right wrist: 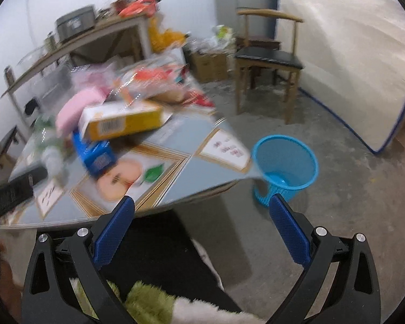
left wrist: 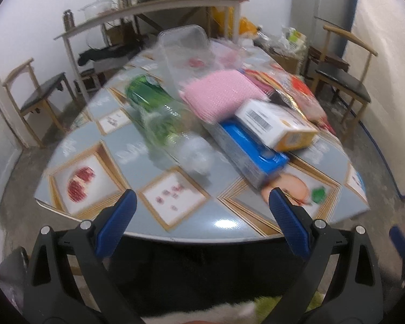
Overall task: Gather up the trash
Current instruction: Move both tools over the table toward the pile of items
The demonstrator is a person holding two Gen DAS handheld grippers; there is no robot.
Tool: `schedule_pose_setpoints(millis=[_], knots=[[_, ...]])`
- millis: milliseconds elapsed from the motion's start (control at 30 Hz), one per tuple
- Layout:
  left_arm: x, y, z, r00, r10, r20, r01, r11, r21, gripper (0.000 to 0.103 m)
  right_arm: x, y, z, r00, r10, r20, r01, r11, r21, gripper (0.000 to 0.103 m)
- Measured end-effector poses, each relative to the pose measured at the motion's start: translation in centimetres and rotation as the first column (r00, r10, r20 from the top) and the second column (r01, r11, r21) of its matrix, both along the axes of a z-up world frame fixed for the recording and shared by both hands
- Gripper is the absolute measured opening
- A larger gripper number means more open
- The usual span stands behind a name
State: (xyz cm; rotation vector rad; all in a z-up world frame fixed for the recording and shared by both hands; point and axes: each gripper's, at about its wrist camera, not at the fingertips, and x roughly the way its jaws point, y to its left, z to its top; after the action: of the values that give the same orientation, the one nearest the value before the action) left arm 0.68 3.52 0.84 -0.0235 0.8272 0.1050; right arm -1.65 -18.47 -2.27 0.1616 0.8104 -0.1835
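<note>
Both claws are released and hold nothing. The trash pile [left wrist: 229, 113] lies on the bench [left wrist: 148, 216] ahead of the left claw [left wrist: 201, 202]. The blue bin [right wrist: 286, 167] stands just beyond the right claw [right wrist: 202, 208].

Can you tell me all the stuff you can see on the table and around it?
green plastic bottle: one, lying on the table's left part
clear plastic tub: one, behind the bottle
pink spongy cloth: one, mid-table
white and yellow carton: one, resting on the blue box
blue and grey box: one, near the front edge
fruit-patterned table: one, grey-blue
blue mesh bin: one, on the floor by the table's corner
wooden chairs: several, around the table
left tongs: open, blue pads
right tongs: open, blue pads
</note>
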Motion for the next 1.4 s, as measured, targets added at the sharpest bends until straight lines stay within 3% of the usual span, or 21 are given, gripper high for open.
schedule_pose_setpoints(millis=[233, 500, 567, 733, 833, 1000, 1133, 1233, 1300, 1400], knots=[[2.1, 5.1, 1.1, 0.993, 0.108, 0.044, -0.107, 0.994, -0.009, 0.094, -1.0, 0.4, 0.1, 0.999, 0.027, 0.034, -0.027, 1.0, 0.006, 0.097], [5.0, 9.0, 2.8, 0.984, 0.136, 0.115, -0.139, 0.99, 0.013, 0.094, -0.6, -0.6, -0.9, 0.999, 0.039, 0.01, -0.039, 0.995, 0.092, 0.097], [5.5, 9.2, 3.3, 0.985, 0.113, 0.134, -0.115, 0.993, 0.008, 0.094, -0.5, -0.3, -0.8, 0.998, 0.054, 0.02, -0.056, 0.995, 0.086, 0.097], [6.4, 8.9, 4.5, 0.979, -0.003, 0.203, 0.021, 0.996, -0.087, 0.094, 0.3, 0.5, -0.7, 0.996, 0.089, 0.021, -0.09, 0.994, 0.07, 0.097], [7.3, 7.6, 5.0, 0.968, -0.097, 0.23, 0.128, 0.984, -0.123, 0.094, 1.4, 1.1, -1.2, 0.994, 0.112, -0.004, -0.111, 0.991, 0.074, 0.097], [8.7, 5.0, 5.4, 0.949, -0.228, 0.216, 0.258, 0.959, -0.121, 0.094, 4.3, 0.3, -0.5, 0.99, 0.141, 0.004, -0.141, 0.987, 0.073, 0.097], [9.5, 3.4, 5.7, 0.93, -0.314, 0.19, 0.34, 0.932, -0.125, 0.094, 7.0, -1.6, 1.2, 0.991, 0.118, 0.058, -0.121, 0.991, 0.063, 0.097], [10.0, 2.7, 5.8, 0.92, -0.341, 0.191, 0.369, 0.92, -0.131, 0.094, 9.5, -3.3, 3.0, 0.985, 0.126, 0.115, -0.136, 0.987, 0.089, 0.097], [10.5, 2.3, 5.6, 0.917, -0.352, 0.187, 0.38, 0.914, -0.143, 0.094, 11.7, -4.1, 4.1, 0.973, 0.184, 0.142, -0.203, 0.97, 0.135, 0.097], [11.0, 2.1, 5.3, 0.918, -0.358, 0.171, 0.384, 0.91, -0.154, 0.094, 16.1, -5.3, 4.4, 0.961, 0.249, 0.117, -0.271, 0.929, 0.253, 0.097]])
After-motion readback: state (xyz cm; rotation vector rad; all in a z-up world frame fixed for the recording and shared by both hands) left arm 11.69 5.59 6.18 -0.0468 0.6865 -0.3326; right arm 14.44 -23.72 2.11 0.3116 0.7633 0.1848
